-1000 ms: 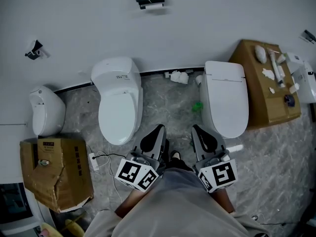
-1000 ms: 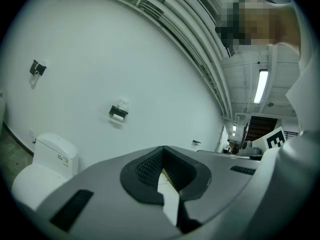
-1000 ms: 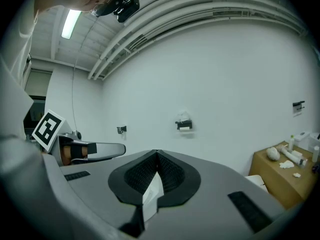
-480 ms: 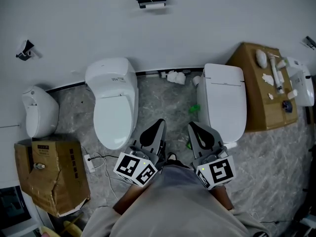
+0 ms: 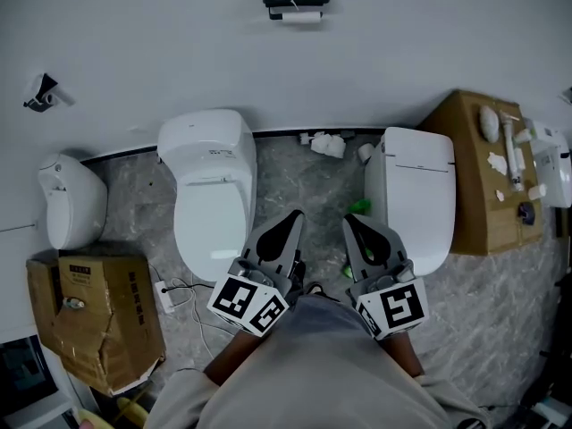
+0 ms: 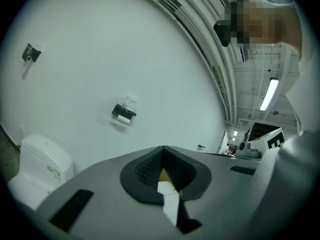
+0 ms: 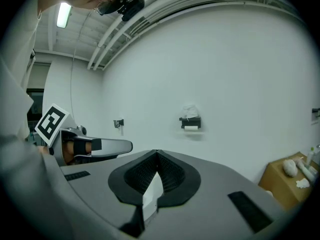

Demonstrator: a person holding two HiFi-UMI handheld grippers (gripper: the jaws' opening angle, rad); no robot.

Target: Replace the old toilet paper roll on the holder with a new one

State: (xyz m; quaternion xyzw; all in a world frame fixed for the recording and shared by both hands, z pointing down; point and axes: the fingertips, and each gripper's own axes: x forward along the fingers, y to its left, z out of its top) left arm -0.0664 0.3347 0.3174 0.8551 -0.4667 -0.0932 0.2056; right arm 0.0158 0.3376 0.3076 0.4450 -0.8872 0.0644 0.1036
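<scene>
The toilet paper holder (image 5: pixel 295 3) is a black bracket high on the white wall, with a white roll (image 5: pixel 302 14) under it and a white bundle on top. It also shows small in the left gripper view as the holder (image 6: pixel 124 113) and in the right gripper view as the holder (image 7: pixel 190 122). My left gripper (image 5: pixel 293 214) and right gripper (image 5: pixel 350 220) are held side by side, pointing at the wall between the two toilets, far from the holder. Both are shut with nothing between the jaws, as seen at the left gripper (image 6: pixel 162 149) and right gripper (image 7: pixel 156 154).
A white toilet (image 5: pixel 213 186) stands left of the grippers and another toilet (image 5: pixel 416 195) right of them. A small white fixture (image 5: pixel 70 199) and a torn cardboard box (image 5: pixel 94 315) sit at left. A brown box (image 5: pixel 474 177) with white items is at right. Crumpled paper (image 5: pixel 326 143) lies by the wall.
Both grippers have moved forward toward the wall between the toilets, still shut. The view has shifted with them, so the holder sits a little further right in the picture.
</scene>
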